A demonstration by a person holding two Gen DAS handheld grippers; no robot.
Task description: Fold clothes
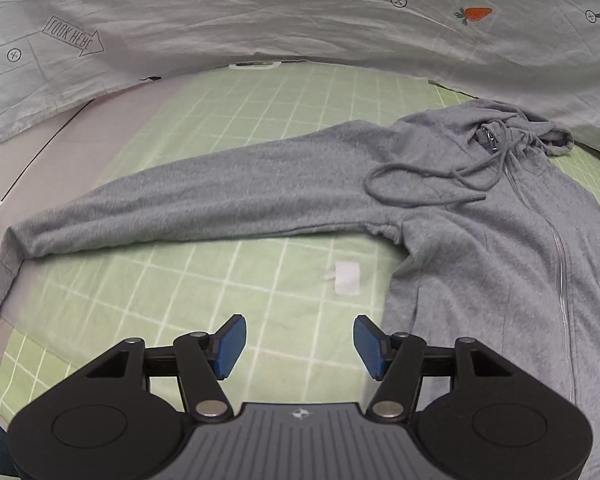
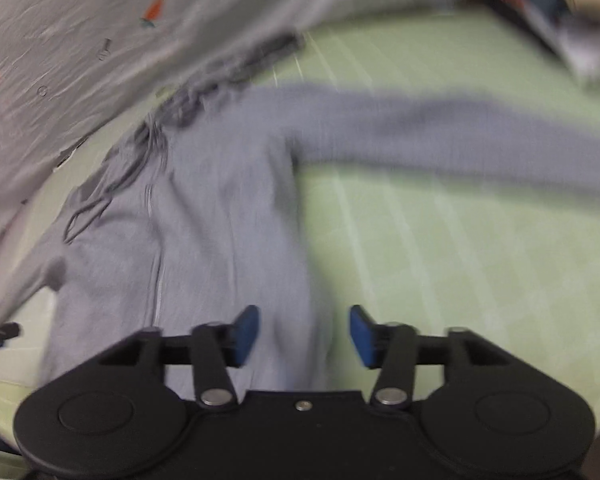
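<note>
Grey hoodie (image 1: 480, 248) lies spread flat on the green grid mat (image 1: 228, 296), zip up, one sleeve (image 1: 188, 200) stretched out sideways. Left gripper (image 1: 299, 346) hovers beside the hoodie's body, jaws wide, nothing held. Right gripper (image 2: 304, 336) spreads wide over the hoodie's side edge, that view blurred.

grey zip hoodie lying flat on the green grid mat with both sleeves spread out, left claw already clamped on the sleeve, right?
Not quite: the left claw is open and holds nothing, over the green grid mat short of the sleeve, as the left wrist view shows. The rest holds for the hoodie.
</note>
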